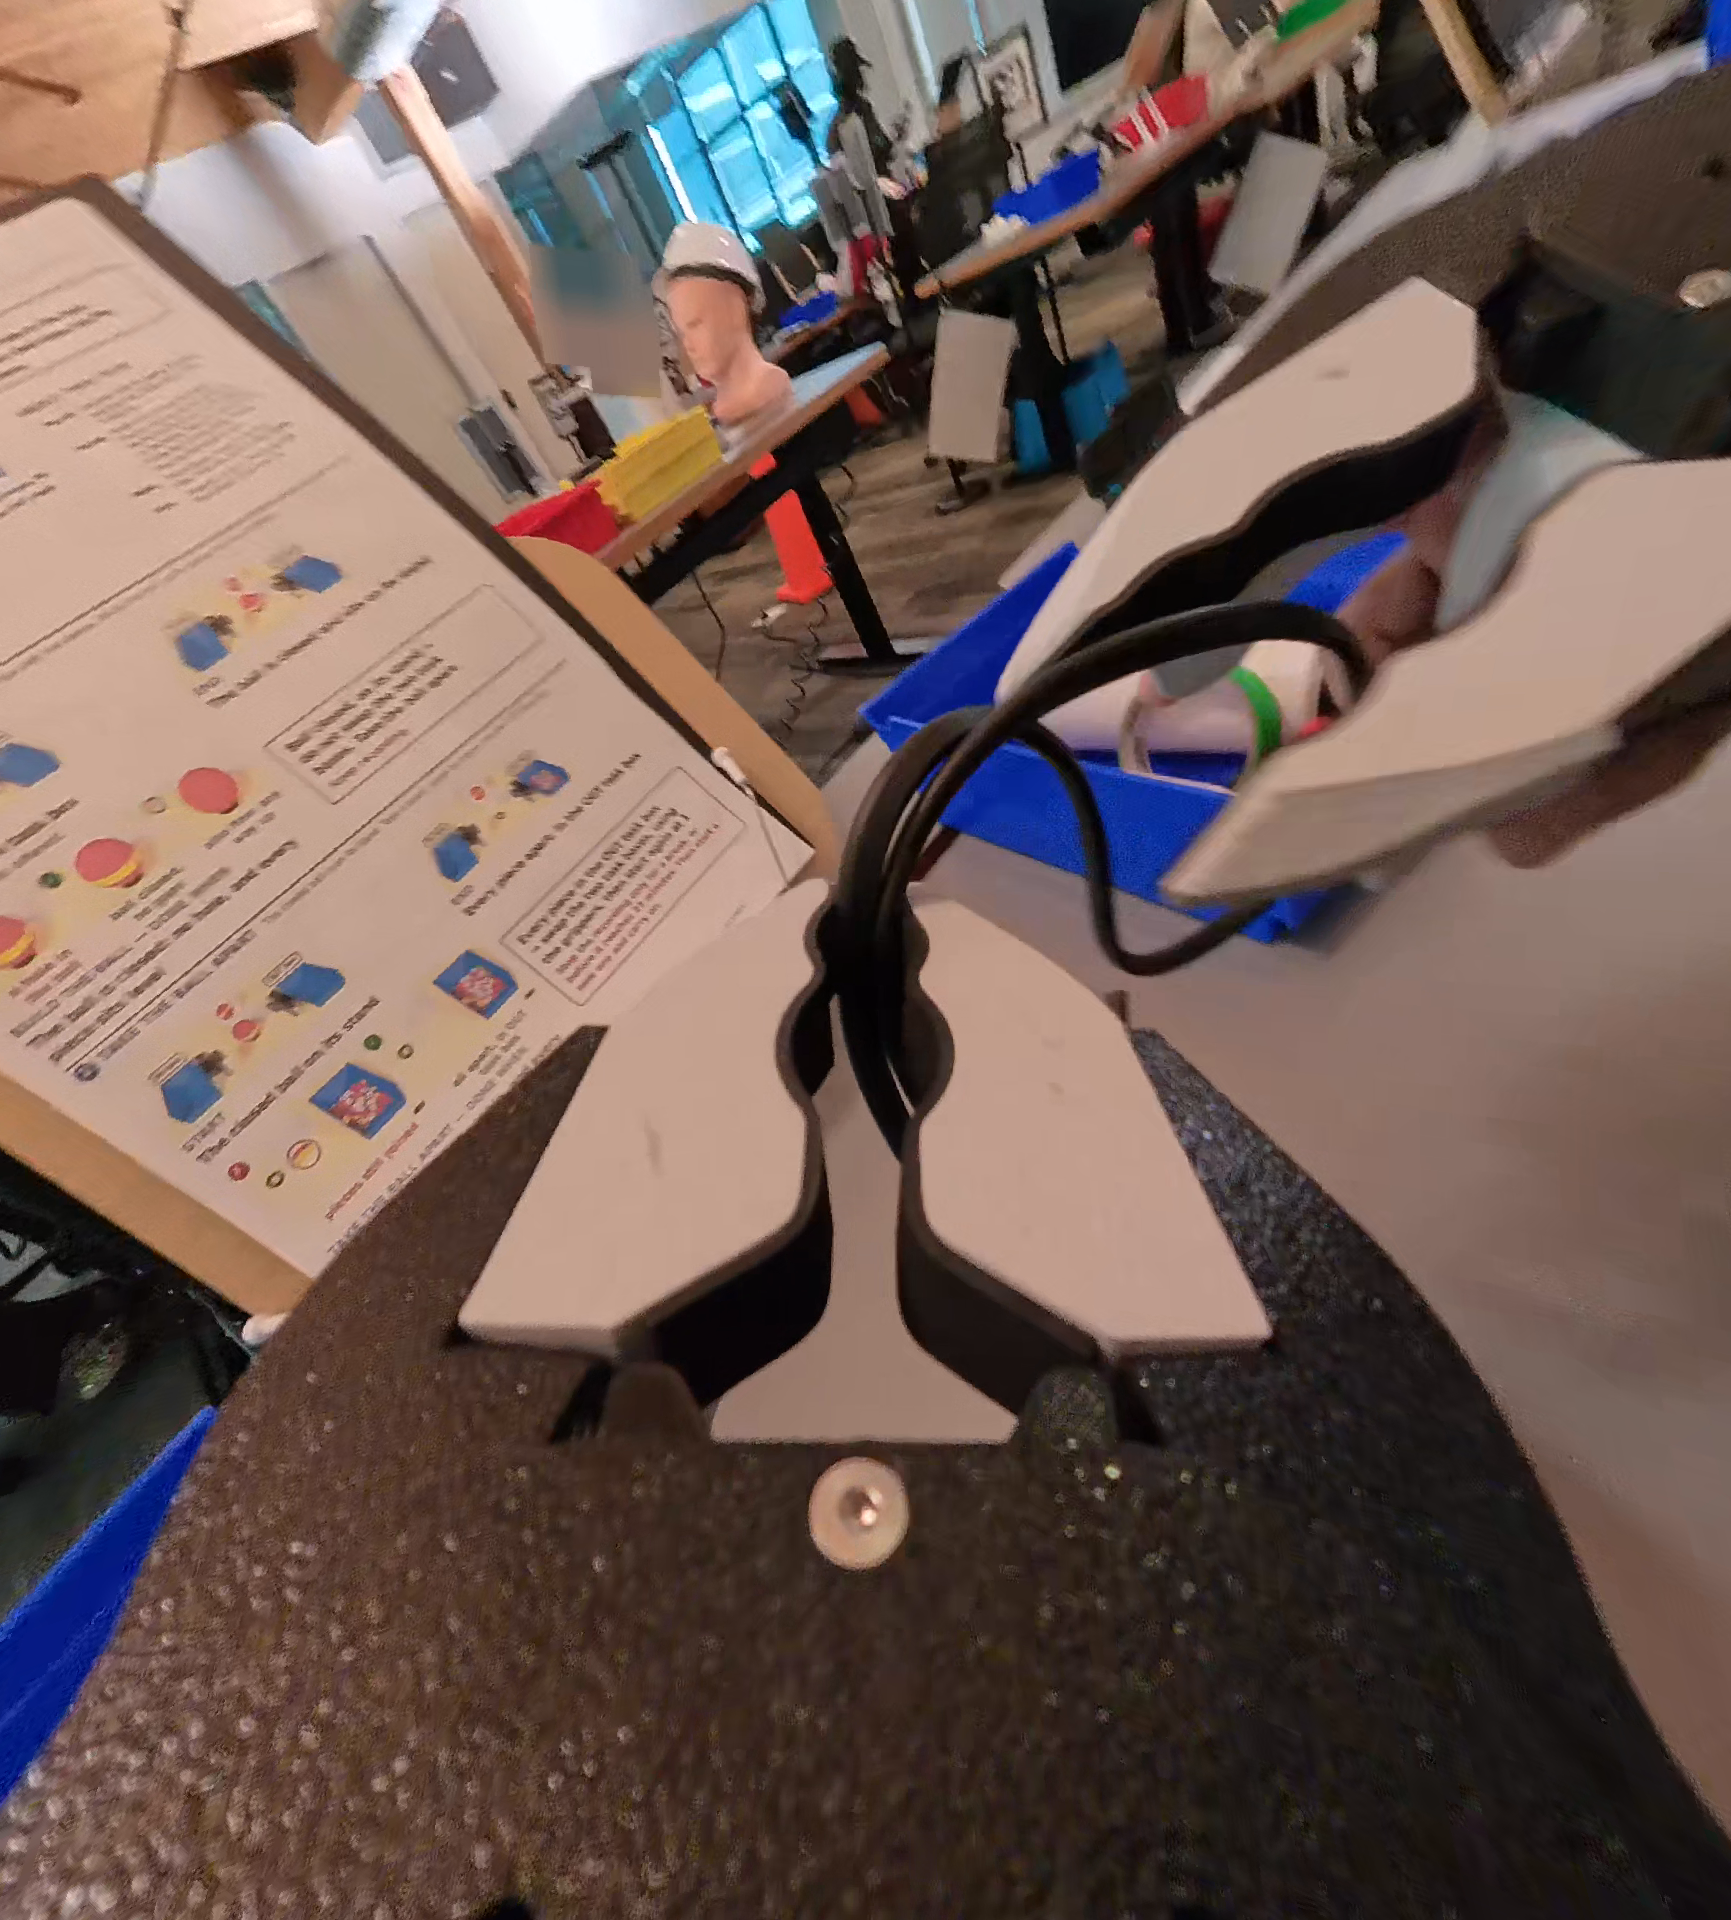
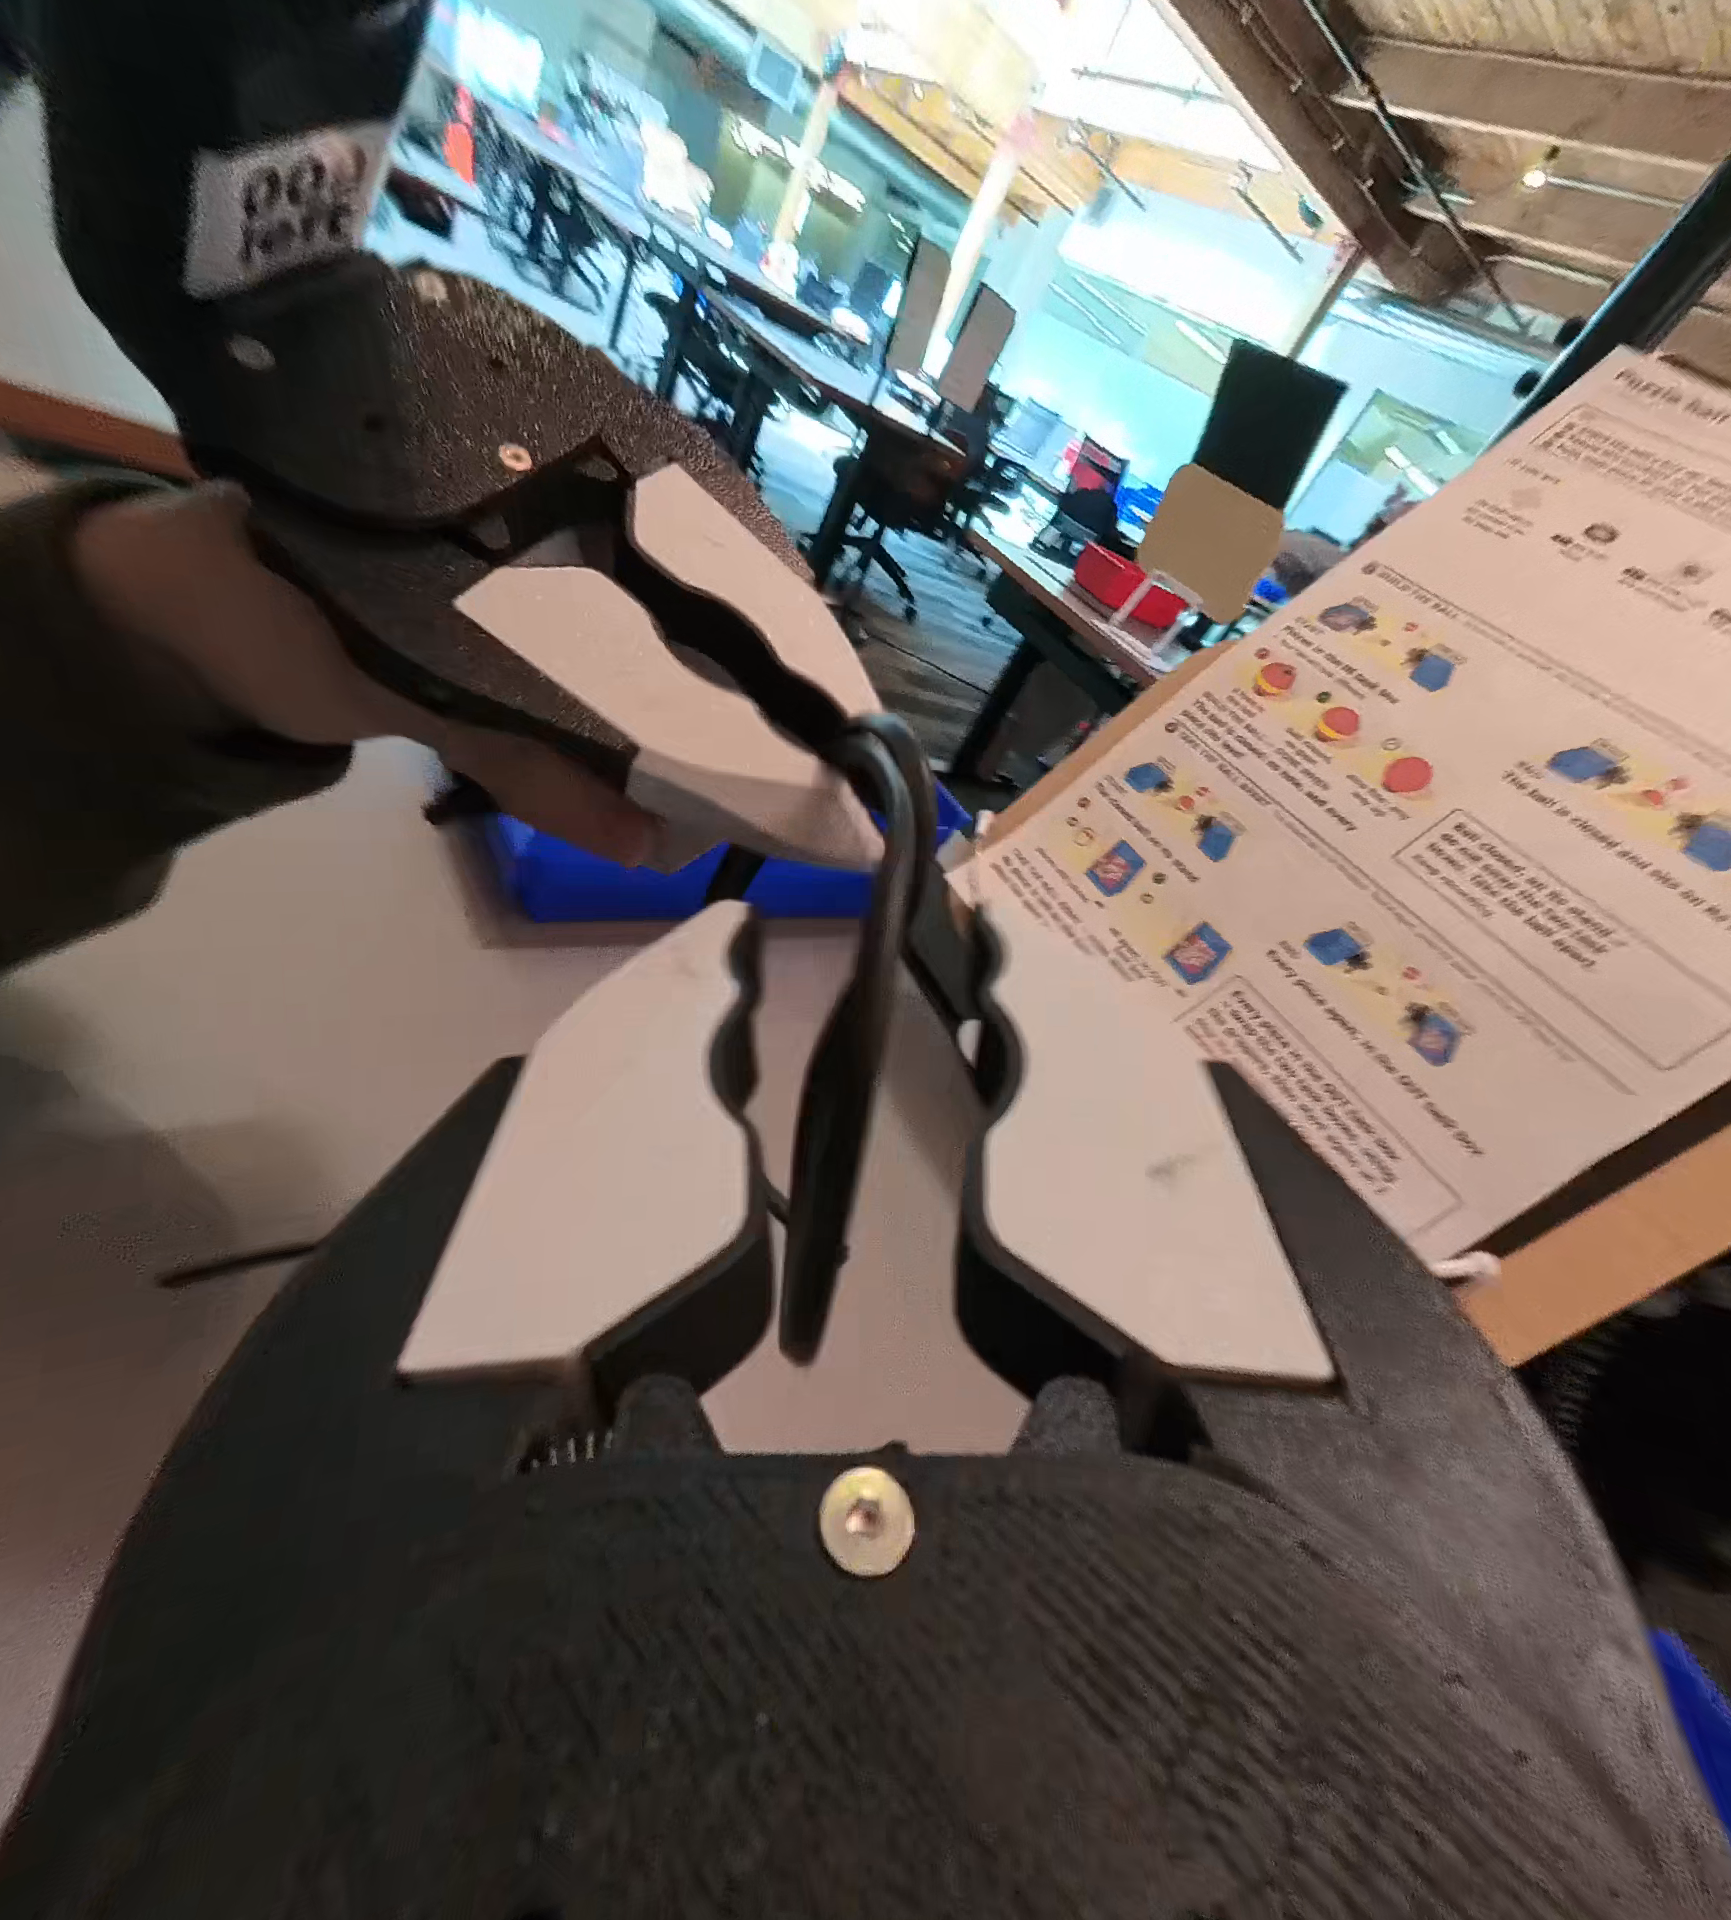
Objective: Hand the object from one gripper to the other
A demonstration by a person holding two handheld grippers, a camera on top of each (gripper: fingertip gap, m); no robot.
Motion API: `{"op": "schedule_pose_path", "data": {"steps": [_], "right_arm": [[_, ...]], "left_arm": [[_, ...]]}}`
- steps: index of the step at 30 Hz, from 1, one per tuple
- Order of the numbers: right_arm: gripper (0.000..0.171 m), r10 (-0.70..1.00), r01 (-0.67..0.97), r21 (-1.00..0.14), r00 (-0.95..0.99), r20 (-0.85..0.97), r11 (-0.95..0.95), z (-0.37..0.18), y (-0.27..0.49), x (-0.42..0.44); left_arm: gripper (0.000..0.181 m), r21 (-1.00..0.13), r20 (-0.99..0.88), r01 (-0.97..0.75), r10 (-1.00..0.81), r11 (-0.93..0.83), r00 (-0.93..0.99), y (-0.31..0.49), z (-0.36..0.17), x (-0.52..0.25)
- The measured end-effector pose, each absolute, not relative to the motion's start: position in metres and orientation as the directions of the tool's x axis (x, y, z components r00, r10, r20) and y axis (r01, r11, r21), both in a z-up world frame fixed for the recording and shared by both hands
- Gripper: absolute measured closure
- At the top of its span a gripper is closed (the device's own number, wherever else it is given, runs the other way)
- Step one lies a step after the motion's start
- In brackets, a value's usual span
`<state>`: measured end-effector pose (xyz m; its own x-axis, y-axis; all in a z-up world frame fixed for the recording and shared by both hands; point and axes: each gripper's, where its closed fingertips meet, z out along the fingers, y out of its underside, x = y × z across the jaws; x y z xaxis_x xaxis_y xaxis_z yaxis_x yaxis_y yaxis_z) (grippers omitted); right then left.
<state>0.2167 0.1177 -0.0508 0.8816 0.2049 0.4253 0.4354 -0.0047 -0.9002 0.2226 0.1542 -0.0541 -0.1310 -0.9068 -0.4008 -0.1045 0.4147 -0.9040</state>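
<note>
A black cable point(image 1: 954, 748) is looped and held above the grey table. My left gripper point(image 1: 871, 925) is shut on the cable's bunched strands near its fingertips. The loop arches up and runs between the fingers of my right gripper point(image 1: 1100, 790), which comes in from the upper right. In the right wrist view my right gripper point(image 2: 861, 935) is open, and the cable point(image 2: 830, 1122) hangs in the gap between its fingers without being pinched. The left gripper point(image 2: 840, 758) shows there at upper left, clamped on the cable's top.
A printed instruction sheet on a board point(image 1: 217, 675) stands at the left, and shows at the right in the right wrist view point(image 2: 1412, 831). A blue bin point(image 1: 1048, 800) with items sits on the grey table point(image 1: 1463, 1143). A hand point(image 2: 217, 644) holds the left gripper.
</note>
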Motion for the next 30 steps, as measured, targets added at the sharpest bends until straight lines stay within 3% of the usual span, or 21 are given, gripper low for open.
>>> {"op": "schedule_pose_path", "data": {"steps": [1,6,11,16,23,26,30], "right_arm": [[0.120,0.222,0.388,-0.922,0.899,0.378,0.000,-0.049,0.115,0.219],[0.084,0.353,0.076,-0.997,0.933,0.062,-0.025,-0.058,0.100,0.239],[0.090,0.521,-0.170,-0.985,0.844,-0.128,0.034,-0.049,0.097,0.229],[0.096,0.669,-0.177,-0.982,0.721,-0.179,-0.072,-0.063,0.109,0.181],[0.116,0.779,-0.259,-0.963,0.587,-0.223,-0.080,-0.049,0.108,0.141],[0.139,0.763,-0.293,-0.952,0.595,-0.251,-0.085,-0.049,0.113,0.146],[0.130,0.745,-0.272,-0.956,0.615,-0.259,-0.108,-0.058,0.119,0.147]], "left_arm": [[0.174,-0.919,-0.375,-0.080,-0.920,0.385,-0.118,0.159,-0.049,0.220],[0.174,-0.982,-0.181,0.092,-0.952,0.163,-0.245,0.157,-0.020,0.200],[0.174,-0.970,-0.188,0.228,-0.871,0.090,-0.454,0.130,-0.003,0.177],[0.173,-0.960,-0.194,0.280,-0.761,0.017,-0.619,0.103,-0.001,0.166],[0.174,-0.951,-0.228,0.310,-0.737,0.026,-0.636,0.099,-0.004,0.165],[0.173,-0.952,-0.215,0.307,-0.733,0.009,-0.646,0.100,-0.003,0.165],[0.173,-0.950,-0.234,0.311,-0.721,0.026,-0.652,0.096,-0.005,0.165]]}}
